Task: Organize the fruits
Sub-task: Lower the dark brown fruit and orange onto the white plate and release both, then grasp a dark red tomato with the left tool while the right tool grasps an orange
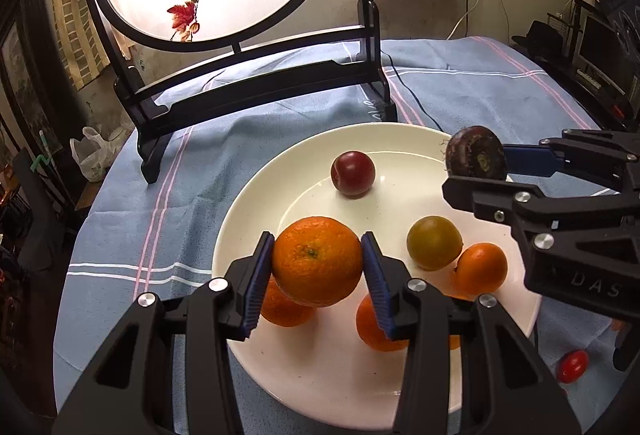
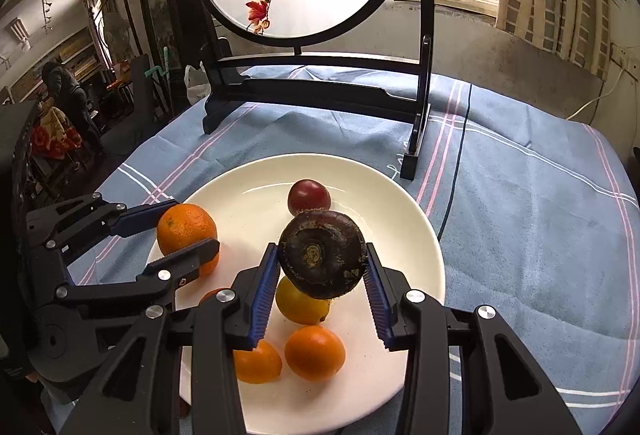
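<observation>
My left gripper (image 1: 318, 259) is shut on a large orange (image 1: 317, 261), held just above the near left part of the white plate (image 1: 256, 219). My right gripper (image 2: 322, 261) is shut on a dark purple-brown round fruit (image 2: 322, 253), held over the plate (image 2: 400, 219); the same fruit (image 1: 476, 153) shows at the plate's right rim in the left wrist view. On the plate lie a red plum (image 1: 353, 173), a yellow-green fruit (image 1: 434, 243) and several small oranges (image 1: 482, 267). The left gripper (image 2: 188, 231) with its orange (image 2: 186, 229) shows at the plate's left edge.
A round painted screen on a black stand (image 1: 256, 91) rises behind the plate on the blue striped tablecloth (image 1: 168, 195). A small red tomato (image 1: 573, 366) lies on the cloth right of the plate. A black cable (image 1: 412, 95) runs across the cloth. A person (image 2: 66, 91) stands far left.
</observation>
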`<state>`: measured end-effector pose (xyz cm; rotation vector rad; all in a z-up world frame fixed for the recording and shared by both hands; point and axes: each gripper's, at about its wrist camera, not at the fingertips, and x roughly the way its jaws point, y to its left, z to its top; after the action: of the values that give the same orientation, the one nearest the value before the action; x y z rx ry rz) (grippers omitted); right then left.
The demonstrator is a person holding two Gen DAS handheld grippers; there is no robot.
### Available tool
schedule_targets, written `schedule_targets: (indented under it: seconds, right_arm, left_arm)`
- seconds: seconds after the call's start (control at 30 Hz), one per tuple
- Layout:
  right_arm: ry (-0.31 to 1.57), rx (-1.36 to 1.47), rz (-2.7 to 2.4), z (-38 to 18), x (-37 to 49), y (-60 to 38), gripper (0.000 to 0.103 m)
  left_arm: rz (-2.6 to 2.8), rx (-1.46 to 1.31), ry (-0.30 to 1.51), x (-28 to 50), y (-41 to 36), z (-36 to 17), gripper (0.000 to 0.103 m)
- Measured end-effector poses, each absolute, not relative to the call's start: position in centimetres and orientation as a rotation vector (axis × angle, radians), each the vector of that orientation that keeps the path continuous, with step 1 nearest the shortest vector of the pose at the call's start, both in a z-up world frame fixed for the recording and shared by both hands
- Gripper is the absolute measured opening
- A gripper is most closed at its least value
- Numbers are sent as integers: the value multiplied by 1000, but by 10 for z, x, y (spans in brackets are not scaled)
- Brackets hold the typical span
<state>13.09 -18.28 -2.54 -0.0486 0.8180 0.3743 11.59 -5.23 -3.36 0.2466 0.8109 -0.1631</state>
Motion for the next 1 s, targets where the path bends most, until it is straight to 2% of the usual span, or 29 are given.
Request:
schedule_targets:
  seconds: [0.23,0.27,0.3,0.33,0.37,0.57,0.7,1.0]
  right_arm:
    - [848,-17,371,-31,142,-181,43]
    - [858,-12,374,-32,143,-181,46]
    - [852,-12,354,-32,143,-182,56]
    - [835,-11,340,-30,141,-183,61]
    - [829,-5,348,-28,140,-184,61]
    - [798,3,373,-13,110,-195,61]
    - [784,-48,421,-8,55,-202,61]
    - [920,-135,556,-55,-79,-195,66]
  left_arm:
    - [-156,243,827,123,-53,-37,45]
    - [-158,236,834,124,-53,-37,52]
    - [-158,232,827,123,-52,-37,61]
    - [-149,234,805,121,-51,-35,75]
    - [-142,240,784,118,-51,-33,77]
    - [-150,232,770,101,-40,-23,77]
    - [-159,202,757,74,-23,-12,77]
    - [-178,179,749,-3,6,-4,80]
